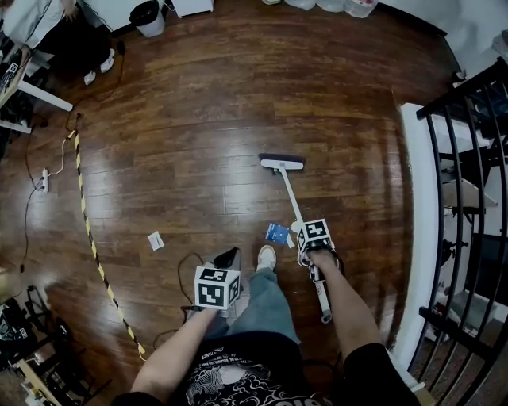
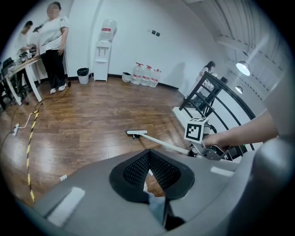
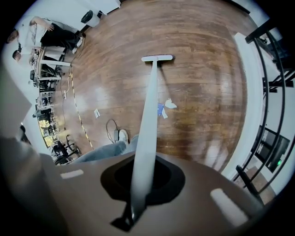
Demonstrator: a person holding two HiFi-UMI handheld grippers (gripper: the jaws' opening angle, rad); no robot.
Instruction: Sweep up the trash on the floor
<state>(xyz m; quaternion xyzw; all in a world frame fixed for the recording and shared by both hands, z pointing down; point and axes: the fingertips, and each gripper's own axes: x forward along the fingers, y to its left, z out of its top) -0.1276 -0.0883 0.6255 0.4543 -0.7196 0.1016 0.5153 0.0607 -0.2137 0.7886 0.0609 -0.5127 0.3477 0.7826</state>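
Note:
A white broom slopes across the wood floor, its head (image 1: 282,163) resting on the boards ahead of me. My right gripper (image 1: 308,247) is shut on its handle (image 3: 147,133), which runs up between the jaws to the head (image 3: 157,58). A blue wrapper (image 1: 277,232) and a small white scrap (image 1: 290,240) lie just left of the handle, near my shoe. A white paper slip (image 1: 155,240) lies farther left. My left gripper (image 1: 228,258) hangs over my left leg; its black mesh pads (image 2: 138,168) meet at the tip with nothing seen between them.
A black cable (image 1: 186,266) loops on the floor by my feet. Yellow-black tape (image 1: 89,230) runs down the left side, beside a power strip (image 1: 44,181). A white ledge (image 1: 421,230) and black railing (image 1: 468,198) close the right. A bin (image 1: 148,17) and a person stand far left.

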